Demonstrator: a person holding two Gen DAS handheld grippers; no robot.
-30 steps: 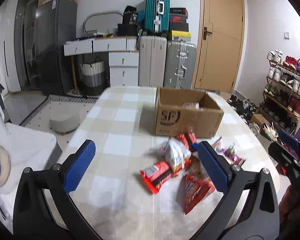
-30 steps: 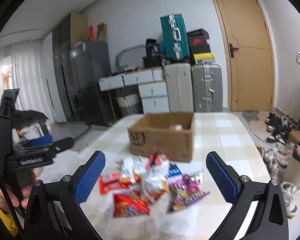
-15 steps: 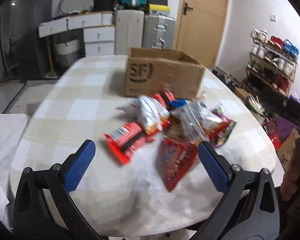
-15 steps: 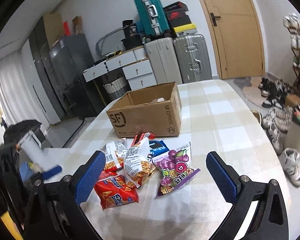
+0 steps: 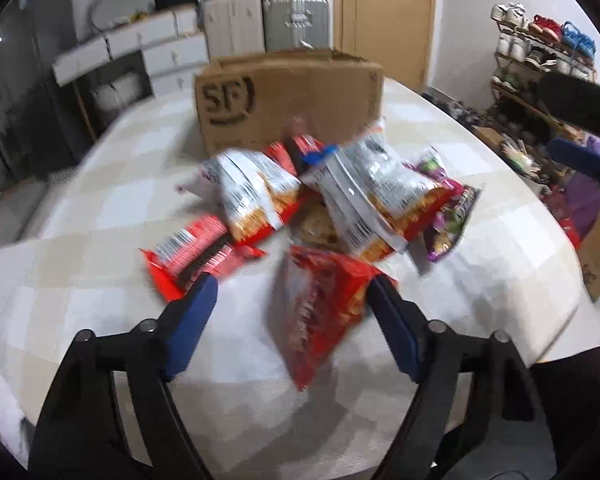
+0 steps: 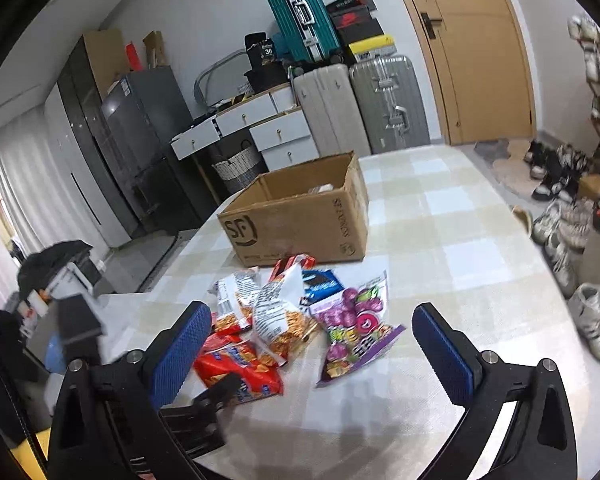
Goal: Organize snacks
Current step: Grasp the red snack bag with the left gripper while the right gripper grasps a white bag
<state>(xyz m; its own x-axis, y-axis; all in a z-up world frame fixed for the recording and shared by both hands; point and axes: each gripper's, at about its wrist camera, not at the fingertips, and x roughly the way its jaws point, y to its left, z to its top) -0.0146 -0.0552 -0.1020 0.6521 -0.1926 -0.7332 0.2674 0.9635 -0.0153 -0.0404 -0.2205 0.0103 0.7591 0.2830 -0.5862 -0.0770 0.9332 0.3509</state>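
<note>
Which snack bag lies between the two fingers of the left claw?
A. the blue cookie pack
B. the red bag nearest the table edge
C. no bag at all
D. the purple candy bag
B: in the left wrist view the red bag sits between the closing fingers of the left claw, while the purple candy bag lies farther off to the right.

Even, soft indoor light fills both views; the left wrist picture is smeared with motion blur — the crumpled red and silver snack packets (image 5: 300,216) and brown cardboard box (image 5: 288,100) lose their edges; the right wrist picture is sharper; faint shadows lie on the pale checked tablecloth (image 6: 460,240); fisheye bending and black corners frame both.
</note>
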